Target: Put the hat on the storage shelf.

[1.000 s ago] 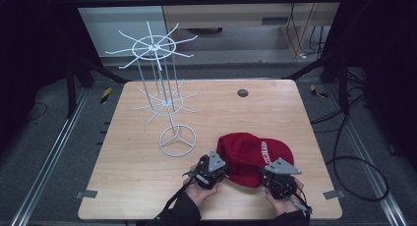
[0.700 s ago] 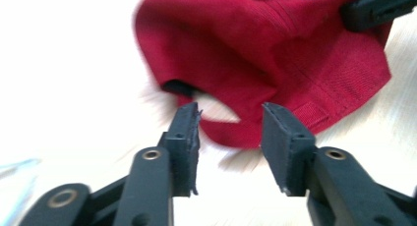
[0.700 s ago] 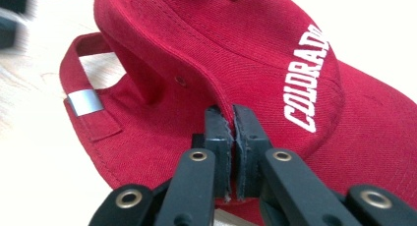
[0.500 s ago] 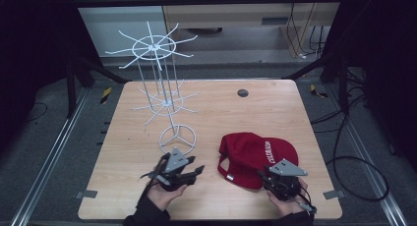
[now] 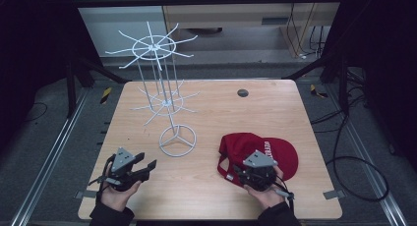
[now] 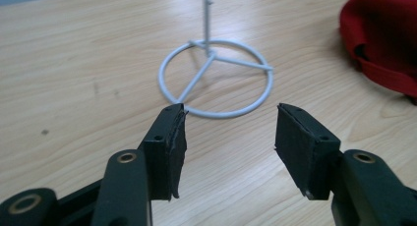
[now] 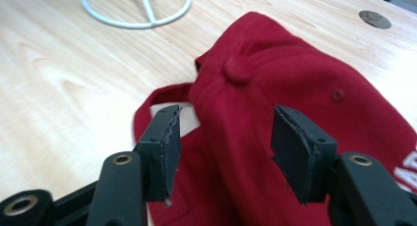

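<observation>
A red cap (image 5: 255, 148) (image 7: 275, 98) lies on the wooden table at the front right; its edge also appears at the upper right as the cap (image 6: 383, 44). My right gripper (image 5: 246, 172) (image 7: 223, 155) is open, its jaws straddling the cap's rear fabric near the strap without closing on it. A white wire rack (image 5: 164, 96) stands left of centre on a ring base (image 6: 216, 78) (image 7: 137, 7). My left gripper (image 5: 147, 164) (image 6: 228, 155) is open and empty at the front left, a short way in front of that ring base.
A small dark round disc (image 5: 242, 93) (image 7: 374, 18) sits flush in the table near the far edge. The table's front edge (image 5: 211, 217) runs just under both hands. Dark frame rails and cables surround the table.
My left gripper has drawn away from the cap to the front left, near the rack's base. The cap has settled flatter. The right gripper stays at the cap.
</observation>
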Available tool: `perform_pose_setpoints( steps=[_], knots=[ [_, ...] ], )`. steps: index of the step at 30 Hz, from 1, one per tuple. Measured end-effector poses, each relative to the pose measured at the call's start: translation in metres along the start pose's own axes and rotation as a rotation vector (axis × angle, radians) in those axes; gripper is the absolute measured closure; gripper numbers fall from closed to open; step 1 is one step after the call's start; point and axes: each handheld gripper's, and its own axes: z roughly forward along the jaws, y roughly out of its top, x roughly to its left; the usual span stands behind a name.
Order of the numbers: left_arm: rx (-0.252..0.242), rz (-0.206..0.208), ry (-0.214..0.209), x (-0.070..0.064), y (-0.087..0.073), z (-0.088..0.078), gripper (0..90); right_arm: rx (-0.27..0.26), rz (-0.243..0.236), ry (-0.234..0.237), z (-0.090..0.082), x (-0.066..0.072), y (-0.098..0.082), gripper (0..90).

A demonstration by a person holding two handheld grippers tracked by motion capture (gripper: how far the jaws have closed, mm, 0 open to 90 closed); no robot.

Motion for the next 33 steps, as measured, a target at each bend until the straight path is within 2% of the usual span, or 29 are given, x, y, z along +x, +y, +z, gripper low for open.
perform_pose_setpoints(
  steps=[2, 4, 5, 7, 8, 12, 16, 24, 28, 33],
  knots=[
    [0.001, -0.023, 0.016, 0.008, -0.004, -0.001, 44.4, 0.015, -0.001, -0.018, 0.008, 0.001, 0.004, 46.0],
    [-0.006, -0.048, 0.026, 0.014, -0.008, -0.003, 44.4, 0.037, -0.001, -0.040, 0.014, 0.002, 0.005, 52.4],
    [-0.006, -0.057, 0.029, 0.017, -0.010, -0.003, 44.4, 0.051, 0.000, -0.052, 0.016, 0.002, 0.005, 57.2],
    [-0.002, -0.068, 0.044, 0.021, -0.014, -0.003, 44.5, 0.077, -0.005, -0.073, 0.017, 0.003, 0.005, 76.3],
    [0.001, -0.071, 0.048, 0.023, -0.015, -0.003, 44.5, 0.086, 0.005, -0.072, 0.017, 0.002, 0.005, 82.6],
    [0.001, -0.080, 0.072, 0.030, -0.019, -0.003, 44.4, 0.072, 0.040, -0.067, 0.012, -0.005, 0.007, 87.4],
    [0.023, -0.086, 0.090, 0.036, -0.022, 0.001, 44.4, 0.018, 0.059, -0.068, 0.003, -0.011, 0.011, 87.8],
    [0.034, -0.090, 0.091, 0.039, -0.024, 0.006, 44.3, -0.125, 0.157, -0.042, -0.024, -0.033, 0.025, 88.0],
    [0.041, -0.083, 0.089, 0.040, -0.024, 0.008, 44.2, -0.224, 0.232, -0.002, -0.042, -0.046, 0.034, 88.1],
    [0.043, -0.085, 0.089, 0.040, -0.025, 0.009, 44.2, -0.317, 0.258, 0.003, -0.061, -0.055, 0.047, 88.1]
  ],
)
